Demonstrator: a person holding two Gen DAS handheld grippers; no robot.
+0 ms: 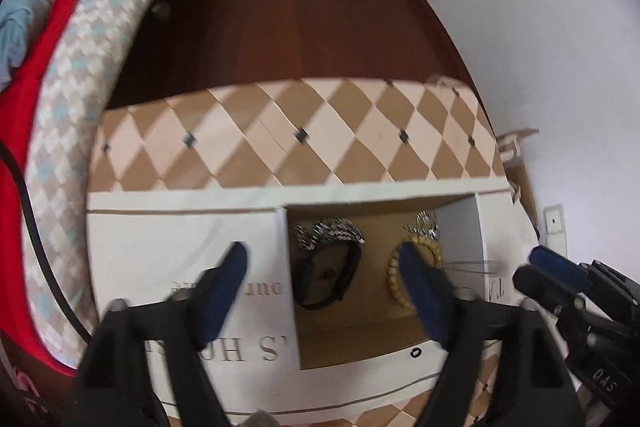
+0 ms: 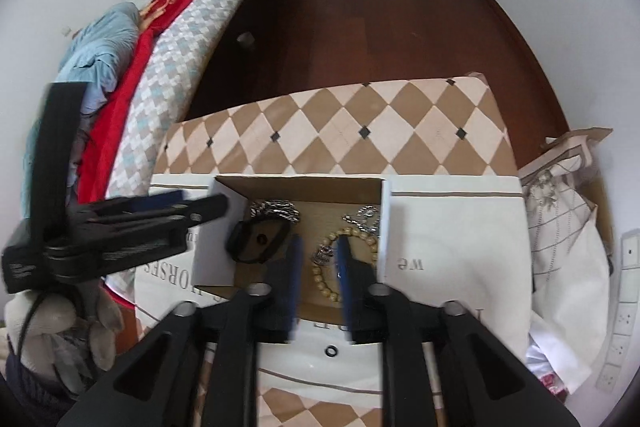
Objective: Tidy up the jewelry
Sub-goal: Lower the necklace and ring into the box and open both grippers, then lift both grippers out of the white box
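Observation:
An open cardboard box [image 1: 360,331] [image 2: 304,187] lies on a white printed cloth. It holds a black watch [image 1: 326,277] [image 2: 258,241], a silver chain [image 1: 332,231] [image 2: 276,211], a beige bead bracelet [image 1: 394,281] [image 2: 326,285] and silver pieces [image 2: 366,217]. A small silver pendant [image 2: 323,254] lies inside the bracelet. My left gripper [image 1: 322,259] is open above the box. My right gripper [image 2: 319,247] hangs over the pendant with its jaws a small gap apart, holding nothing. It shows at the right of the left wrist view [image 1: 548,267]. A small black ring [image 1: 416,352] [image 2: 331,351] lies on the cloth.
The cloth [image 2: 452,227] covers a table with a diamond-patterned top [image 1: 280,139]. A bed with a checked quilt [image 2: 180,59] stands at the left. A paper bag [image 2: 568,187] leans at the right by the wall. Dark wood floor lies beyond.

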